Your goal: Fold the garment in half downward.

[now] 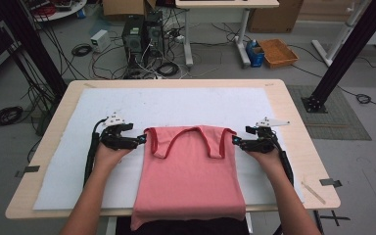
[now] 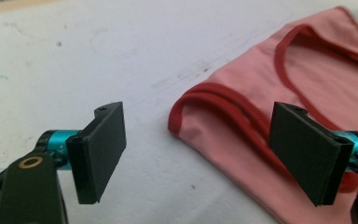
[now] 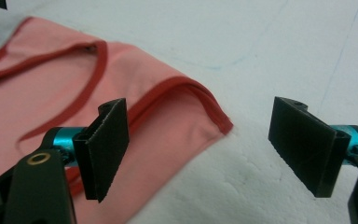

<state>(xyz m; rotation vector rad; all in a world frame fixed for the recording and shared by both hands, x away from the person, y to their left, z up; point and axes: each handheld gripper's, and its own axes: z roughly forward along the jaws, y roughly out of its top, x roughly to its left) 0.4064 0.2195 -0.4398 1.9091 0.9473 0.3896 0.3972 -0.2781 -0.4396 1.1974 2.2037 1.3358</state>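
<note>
The left gripper (image 1: 141, 140) has its jaws spread wide, and so does the right gripper (image 1: 235, 140). Neither one holds or pinches anything. Each sits just beside a shoulder strap of the pink top (image 1: 188, 171), one on each side. There is one pink top with dark red edges and two straps. It lies flat on the white mat (image 1: 176, 105) in the middle of the table (image 1: 293, 127), and its bottom edge hangs over the near side.
</note>
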